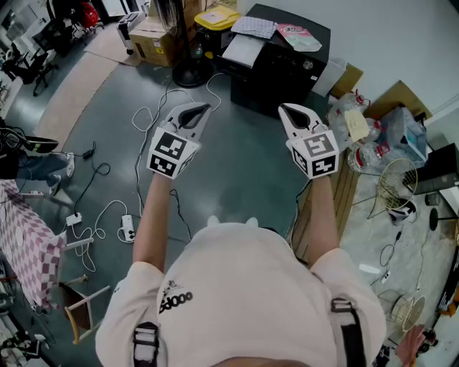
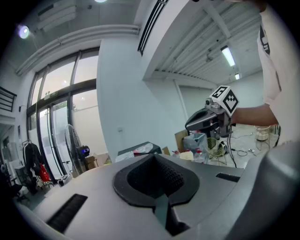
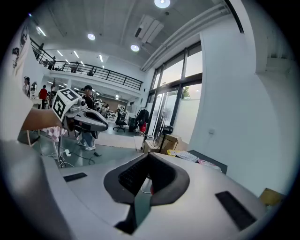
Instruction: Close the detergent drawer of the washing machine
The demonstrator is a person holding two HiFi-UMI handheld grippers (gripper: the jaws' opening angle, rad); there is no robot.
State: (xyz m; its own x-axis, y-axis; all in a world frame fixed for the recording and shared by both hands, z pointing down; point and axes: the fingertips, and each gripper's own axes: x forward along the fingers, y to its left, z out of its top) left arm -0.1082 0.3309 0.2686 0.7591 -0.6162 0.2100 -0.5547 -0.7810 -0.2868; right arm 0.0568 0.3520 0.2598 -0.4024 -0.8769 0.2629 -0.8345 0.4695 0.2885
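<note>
The detergent drawer cannot be made out in any view. The only appliance in sight is a black machine standing on the grey floor against the white wall, ahead of both arms (a small round knob shows near its top edge); whether it is the washer I cannot tell. On its top lie a checked cloth and a pink printed packet. The left hand-held gripper and the right hand-held gripper are held out side by side in the air, short of the machine and touching nothing. Each has its jaws closed together with nothing between them. Left of the machine stands a fan on a round base, with a yellow bin and a cardboard box nearby. White cables trail over the floor beneath the left hand-held gripper, and clear plastic bottles are heaped at the right.
</note>
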